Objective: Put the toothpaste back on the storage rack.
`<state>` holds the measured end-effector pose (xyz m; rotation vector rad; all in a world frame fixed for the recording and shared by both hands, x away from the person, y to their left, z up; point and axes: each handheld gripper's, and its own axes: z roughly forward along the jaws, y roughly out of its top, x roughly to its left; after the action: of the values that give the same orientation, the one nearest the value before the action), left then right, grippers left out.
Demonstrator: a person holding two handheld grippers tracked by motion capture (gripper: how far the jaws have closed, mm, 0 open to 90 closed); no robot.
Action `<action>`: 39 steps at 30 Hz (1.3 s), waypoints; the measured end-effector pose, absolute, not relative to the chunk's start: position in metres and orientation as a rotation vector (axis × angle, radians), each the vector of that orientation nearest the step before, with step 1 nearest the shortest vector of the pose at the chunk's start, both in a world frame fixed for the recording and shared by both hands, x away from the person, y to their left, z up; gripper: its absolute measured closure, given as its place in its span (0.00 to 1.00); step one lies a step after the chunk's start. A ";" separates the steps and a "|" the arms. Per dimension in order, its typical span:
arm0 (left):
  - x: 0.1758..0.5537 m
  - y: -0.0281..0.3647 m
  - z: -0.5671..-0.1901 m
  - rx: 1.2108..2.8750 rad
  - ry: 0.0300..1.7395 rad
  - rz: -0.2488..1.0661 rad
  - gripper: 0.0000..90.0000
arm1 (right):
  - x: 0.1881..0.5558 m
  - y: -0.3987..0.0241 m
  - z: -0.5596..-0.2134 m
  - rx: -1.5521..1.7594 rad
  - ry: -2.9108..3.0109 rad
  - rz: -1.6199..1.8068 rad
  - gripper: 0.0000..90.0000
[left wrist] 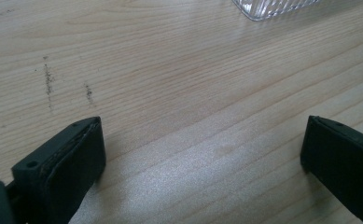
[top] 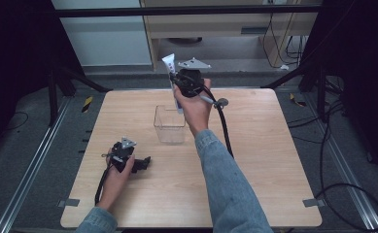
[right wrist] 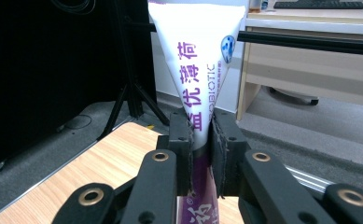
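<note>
My right claw (right wrist: 200, 140) clamps the tube (right wrist: 198, 56), held above the clear box (top: 169, 125). My left claw (left wrist: 202, 154) rests on the table (top: 254, 160), jaws apart, nothing between them.

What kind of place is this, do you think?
Probably a lab or office room set up for recording handling work: a bare wooden table ringed by black stands, loose cables on the grey floor, and a desk behind.
</note>
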<state>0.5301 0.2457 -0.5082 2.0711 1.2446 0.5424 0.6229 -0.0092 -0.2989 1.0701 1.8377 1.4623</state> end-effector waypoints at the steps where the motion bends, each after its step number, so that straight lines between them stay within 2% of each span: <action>1: 0.530 0.246 -0.508 2.070 1.244 0.543 0.00 | 0.623 -0.007 -0.301 1.066 1.841 1.459 0.89; 39: 0.530 0.246 -0.508 2.069 1.244 0.544 0.00 | 0.622 0.019 -0.350 1.063 1.911 1.448 0.89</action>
<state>0.5302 0.2457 -0.5084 2.0691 1.2442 0.5438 0.6223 0.0191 -0.3504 1.0629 1.9109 1.4477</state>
